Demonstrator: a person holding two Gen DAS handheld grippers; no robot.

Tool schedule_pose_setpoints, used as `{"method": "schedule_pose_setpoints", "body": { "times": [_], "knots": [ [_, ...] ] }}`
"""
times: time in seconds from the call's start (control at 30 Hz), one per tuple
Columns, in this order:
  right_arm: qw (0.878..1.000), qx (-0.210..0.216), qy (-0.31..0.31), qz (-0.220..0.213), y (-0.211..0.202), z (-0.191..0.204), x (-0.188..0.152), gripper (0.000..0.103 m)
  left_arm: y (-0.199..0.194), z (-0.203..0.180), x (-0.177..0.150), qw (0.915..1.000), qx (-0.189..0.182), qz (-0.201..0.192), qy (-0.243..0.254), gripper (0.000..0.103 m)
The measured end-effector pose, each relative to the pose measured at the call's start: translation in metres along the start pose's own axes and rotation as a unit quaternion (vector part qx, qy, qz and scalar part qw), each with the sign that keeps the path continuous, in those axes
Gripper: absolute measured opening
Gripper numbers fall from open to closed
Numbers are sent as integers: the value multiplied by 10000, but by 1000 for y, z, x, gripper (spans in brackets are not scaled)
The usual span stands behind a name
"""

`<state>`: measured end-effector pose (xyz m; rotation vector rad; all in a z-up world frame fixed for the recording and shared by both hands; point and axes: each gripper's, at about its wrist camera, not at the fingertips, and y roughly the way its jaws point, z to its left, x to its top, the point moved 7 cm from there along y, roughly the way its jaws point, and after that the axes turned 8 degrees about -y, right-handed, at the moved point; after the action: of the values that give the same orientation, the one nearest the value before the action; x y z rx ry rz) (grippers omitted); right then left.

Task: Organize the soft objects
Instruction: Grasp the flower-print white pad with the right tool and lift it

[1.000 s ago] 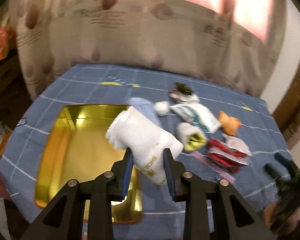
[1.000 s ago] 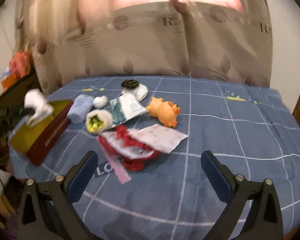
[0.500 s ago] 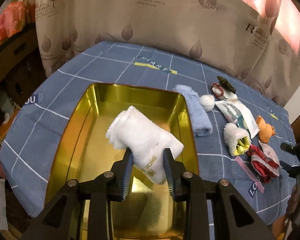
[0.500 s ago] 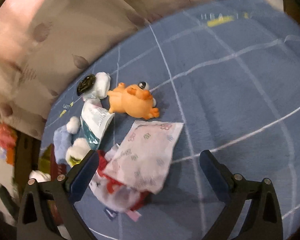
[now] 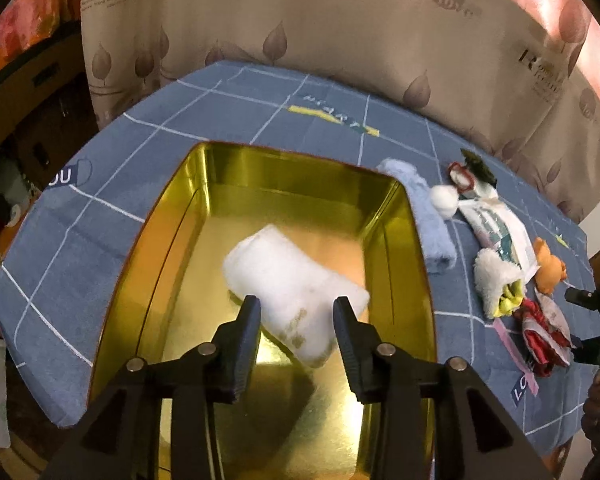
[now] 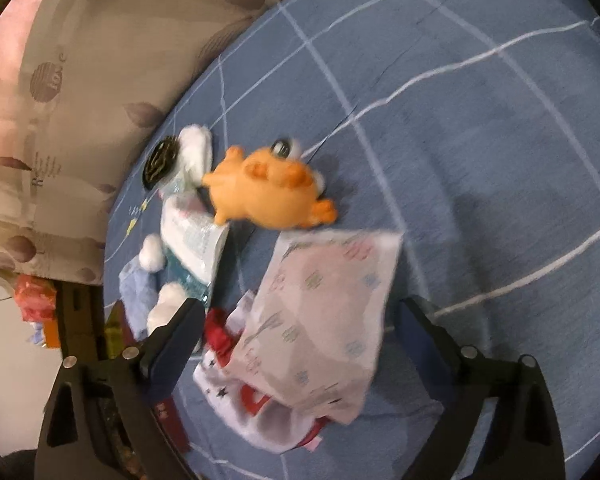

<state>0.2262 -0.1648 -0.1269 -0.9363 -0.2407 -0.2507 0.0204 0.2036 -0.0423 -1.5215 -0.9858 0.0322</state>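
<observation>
Left gripper hangs parted above the white rolled towel, fingers not gripping it.
The towel lies alone inside the gold tin; right gripper, wide, flanks a patterned packet.

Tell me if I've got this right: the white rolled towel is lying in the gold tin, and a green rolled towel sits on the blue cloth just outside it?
Nearly. In the left wrist view the white rolled towel does lie in the gold tin, but the towel just outside it is light blue, not green.

Leaf-print curtain behind blue grid-lined tablecloth
</observation>
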Motion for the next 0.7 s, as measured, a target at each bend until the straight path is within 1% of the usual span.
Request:
{"method": "schedule_pose_setpoints", "body": {
  "times": [0.03, 0.07, 0.1, 0.13, 0.2, 0.23, 0.3, 0.43, 0.53, 0.6, 0.7],
  "knots": [
    [10000, -63, -65, 17, 2, 2, 0, 75, 2, 1, 0, 10000, 14, 59, -1, 40],
    [9997, -153, -162, 37, 4, 4, 1, 66, 4, 1, -1, 9999, 58, 107, 11, 40],
    [9994, -212, -244, 92, 7, 5, 1, 47, 4, 2, -1, 9999, 106, 133, 24, 40],
    [9995, -158, -220, 187, 11, 5, 1, 32, 4, 2, -1, 9997, 152, 162, 59, 40],
    [9995, -82, -155, 263, 17, 4, -1, 20, 2, 0, -3, 9997, 128, 151, 134, 40],
    [9994, -148, -254, 202, 15, 5, 0, 16, -1, -2, -3, 9997, 111, 115, 167, 40],
    [9989, -117, -464, 25, 9, 11, 1, 12, -4, -4, -3, 9996, 112, 61, 240, 40],
    [9952, -123, -919, -322, -11, 30, 4, 12, -9, -8, -4, 9991, 201, -36, 379, 42],
    [9919, 8, -1181, -476, -27, 50, 3, 12, -12, -13, -6, 9988, 123, -48, 462, 42],
    [9891, 92, -1345, -591, -37, 64, 2, 12, -22, -13, -1, 9986, 98, -249, 456, 42],
    [9864, 303, -1476, -663, -48, 85, -2, 12, -44, -13, 7, 9975, -228, -577, 343, 42]
  ]
}}
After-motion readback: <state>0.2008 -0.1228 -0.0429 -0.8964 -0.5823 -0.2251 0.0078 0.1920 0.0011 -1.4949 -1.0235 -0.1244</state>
